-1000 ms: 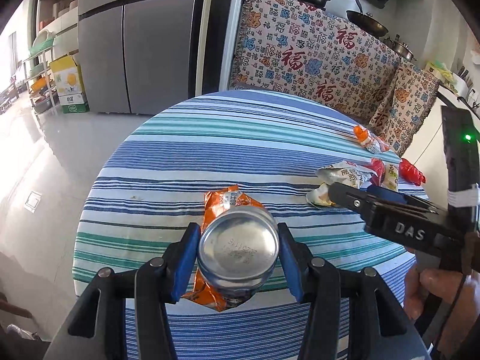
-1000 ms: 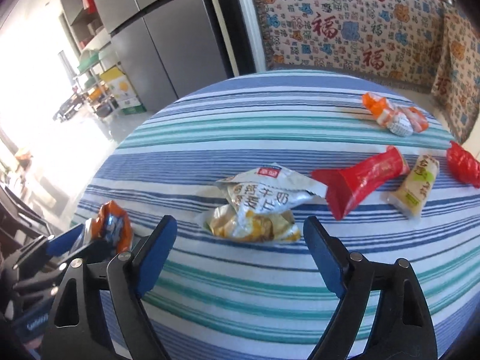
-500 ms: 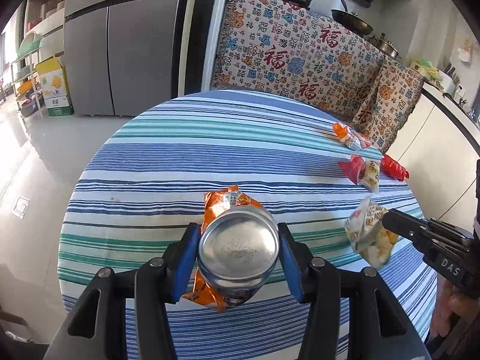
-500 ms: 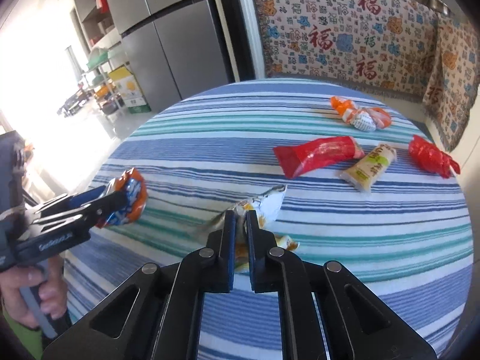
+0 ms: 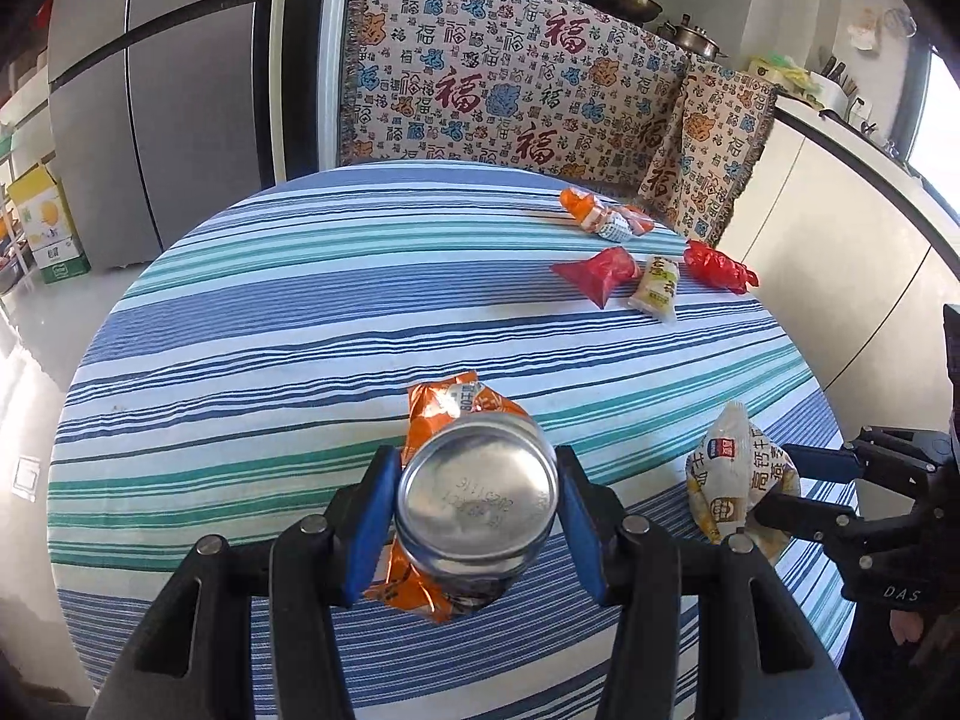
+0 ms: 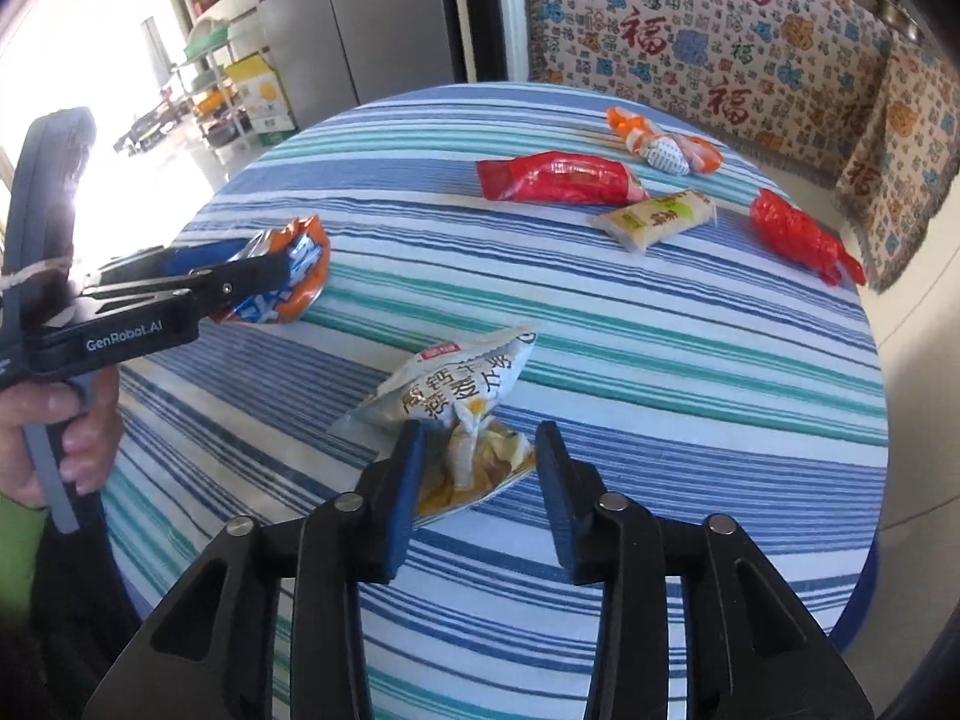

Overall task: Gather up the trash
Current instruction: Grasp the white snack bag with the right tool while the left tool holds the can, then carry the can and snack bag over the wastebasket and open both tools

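Left wrist view: the left tool (image 5: 477, 525) is clamped on a silver can (image 5: 477, 495) with an orange wrapper (image 5: 441, 414) pinched alongside, held above the striped worktop (image 5: 300, 324). Over on the right, the right tool (image 6: 477, 471) has just been opening; its jaws stand apart, the white snack bag (image 6: 456, 387) between them, left pad touching, no squeeze. Looks like a release. Next call: the red wrapper (image 6: 558, 177) and its neighbours, untouched at the far edge.
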### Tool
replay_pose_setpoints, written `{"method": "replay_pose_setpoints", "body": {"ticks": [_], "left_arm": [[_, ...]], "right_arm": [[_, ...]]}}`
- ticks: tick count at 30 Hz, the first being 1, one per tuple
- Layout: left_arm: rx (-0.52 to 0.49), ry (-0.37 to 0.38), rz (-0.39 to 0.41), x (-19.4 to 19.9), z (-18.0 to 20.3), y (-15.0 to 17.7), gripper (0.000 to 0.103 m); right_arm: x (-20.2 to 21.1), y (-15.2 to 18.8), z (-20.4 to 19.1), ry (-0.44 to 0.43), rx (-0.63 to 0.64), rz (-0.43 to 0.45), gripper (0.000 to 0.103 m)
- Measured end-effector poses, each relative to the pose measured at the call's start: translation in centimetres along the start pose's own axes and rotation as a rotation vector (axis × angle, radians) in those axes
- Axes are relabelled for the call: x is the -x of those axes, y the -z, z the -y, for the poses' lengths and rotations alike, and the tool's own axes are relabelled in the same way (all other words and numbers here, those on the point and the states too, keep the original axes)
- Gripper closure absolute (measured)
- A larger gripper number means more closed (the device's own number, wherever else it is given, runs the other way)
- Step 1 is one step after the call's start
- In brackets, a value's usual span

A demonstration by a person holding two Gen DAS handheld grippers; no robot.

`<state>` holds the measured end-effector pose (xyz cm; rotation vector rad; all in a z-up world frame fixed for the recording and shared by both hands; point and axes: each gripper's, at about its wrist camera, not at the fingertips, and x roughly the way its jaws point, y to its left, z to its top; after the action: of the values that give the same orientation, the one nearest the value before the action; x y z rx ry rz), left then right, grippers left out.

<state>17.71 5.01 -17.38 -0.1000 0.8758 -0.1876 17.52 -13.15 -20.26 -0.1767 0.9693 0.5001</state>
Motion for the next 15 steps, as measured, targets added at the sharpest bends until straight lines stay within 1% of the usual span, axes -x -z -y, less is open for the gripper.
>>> {"method": "replay_pose_setpoints", "body": {"ticks": [3, 4, 5, 6, 8, 10, 15], "left_arm": [[-0.006, -0.002, 0.004, 0.0, 0.1, 0.0, 0.051], [-0.010, -0.005, 0.004, 0.0, 0.1, 0.0, 0.051], [-0.013, -0.008, 0.004, 0.0, 0.2, 0.1, 0.051], [-0.014, -0.007, 0.004, 0.1, 0.2, 0.1, 0.051], [-0.016, 0.002, 0.005, 0.3, 0.2, 0.2, 0.051], [-0.019, 0.017, 0.004, 0.4, 0.4, 0.2, 0.051], [-0.029, 0.076, -0.003, 1.0, 1.9, 0.3, 0.051]], "right_arm": [[-1.0, -0.3, -0.5, -0.017, 0.037, -0.019, 0.060], [-1.2, -0.3, -0.6, -0.023, 0.051, -0.027, 0.069], [-1.3, -0.2, -0.8, -0.024, 0.060, -0.032, 0.095], [-1.2, -0.1, -0.9, -0.011, 0.068, -0.030, 0.096], [-0.6, 0.1, -1.0, -0.012, 0.073, -0.017, 0.098], [0.5, 0.4, -0.7, -0.004, 0.063, 0.013, 0.098], [3.9, 1.1, 1.7, -0.010, -0.001, 0.070, 0.098]]}}
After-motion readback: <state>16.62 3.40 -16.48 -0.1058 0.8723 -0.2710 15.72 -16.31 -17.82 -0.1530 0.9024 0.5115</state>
